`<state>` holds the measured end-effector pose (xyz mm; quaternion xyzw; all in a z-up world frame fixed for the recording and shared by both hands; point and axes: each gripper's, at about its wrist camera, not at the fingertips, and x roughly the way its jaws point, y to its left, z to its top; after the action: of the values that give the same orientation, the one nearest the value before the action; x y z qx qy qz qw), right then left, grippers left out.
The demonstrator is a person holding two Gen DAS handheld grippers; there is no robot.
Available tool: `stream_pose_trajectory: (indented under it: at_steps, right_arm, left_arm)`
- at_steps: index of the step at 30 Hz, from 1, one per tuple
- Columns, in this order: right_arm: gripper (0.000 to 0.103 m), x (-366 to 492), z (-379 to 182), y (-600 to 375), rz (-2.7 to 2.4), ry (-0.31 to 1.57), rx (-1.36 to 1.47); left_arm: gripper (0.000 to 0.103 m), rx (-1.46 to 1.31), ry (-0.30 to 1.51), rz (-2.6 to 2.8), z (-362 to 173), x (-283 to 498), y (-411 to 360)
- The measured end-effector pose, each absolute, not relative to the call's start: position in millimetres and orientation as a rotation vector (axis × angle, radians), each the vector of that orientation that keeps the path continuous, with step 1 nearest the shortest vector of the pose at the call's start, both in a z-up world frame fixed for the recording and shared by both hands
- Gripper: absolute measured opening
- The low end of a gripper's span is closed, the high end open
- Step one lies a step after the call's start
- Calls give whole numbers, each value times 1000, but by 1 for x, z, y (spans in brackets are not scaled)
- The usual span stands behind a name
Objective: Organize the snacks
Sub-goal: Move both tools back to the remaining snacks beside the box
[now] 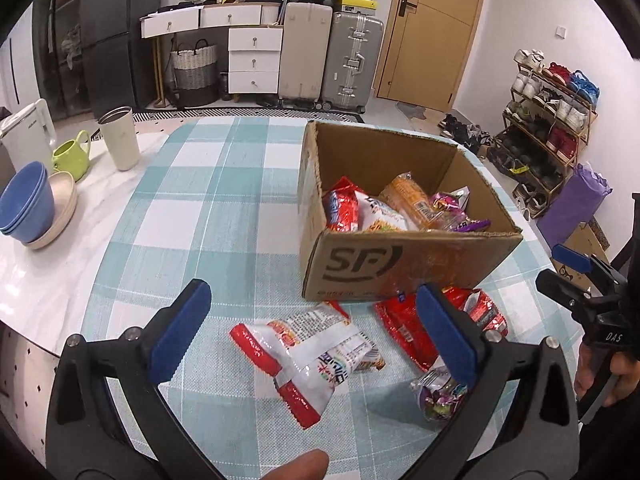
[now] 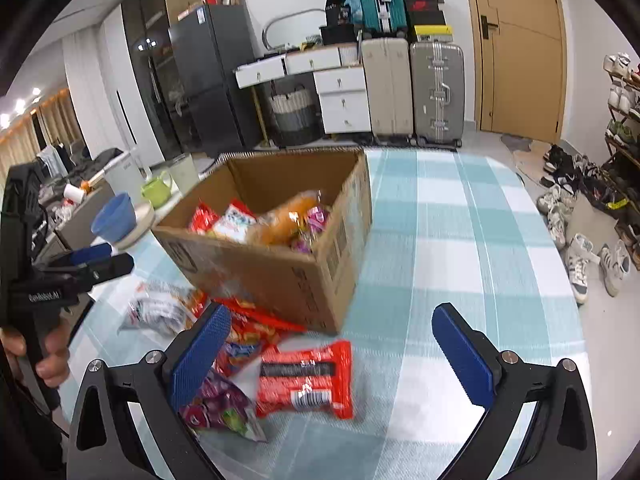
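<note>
Both black grippers with blue pads, left gripper (image 1: 316,330) and right gripper (image 2: 332,354), stand spread wide and empty. White-and-red crinkly snack packet (image 1: 316,354) lies between the left pads; red foil packet (image 2: 306,380) lies between the right pads, before the brown cardboard box (image 1: 412,260).

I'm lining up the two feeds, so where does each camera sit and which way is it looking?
Left wrist: on the left gripper, angled down at the white snack bag; a fingertip and the right gripper show.
Right wrist: on the right gripper, angled down at the red snack bag; the left gripper and hand show.
Shared: cardboard box, checked tablecloth.
</note>
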<state>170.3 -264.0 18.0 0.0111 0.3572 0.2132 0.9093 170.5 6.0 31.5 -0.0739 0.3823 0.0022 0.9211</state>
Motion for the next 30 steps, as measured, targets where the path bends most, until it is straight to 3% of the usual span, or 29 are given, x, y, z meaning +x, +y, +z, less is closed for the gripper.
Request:
stream_pose_trajectory:
  at_steps: [30]
  right_arm:
    - [102,186,-63,-238,484,956,-47]
  left_arm:
    - [102,-181,944,5,-31,185,8]
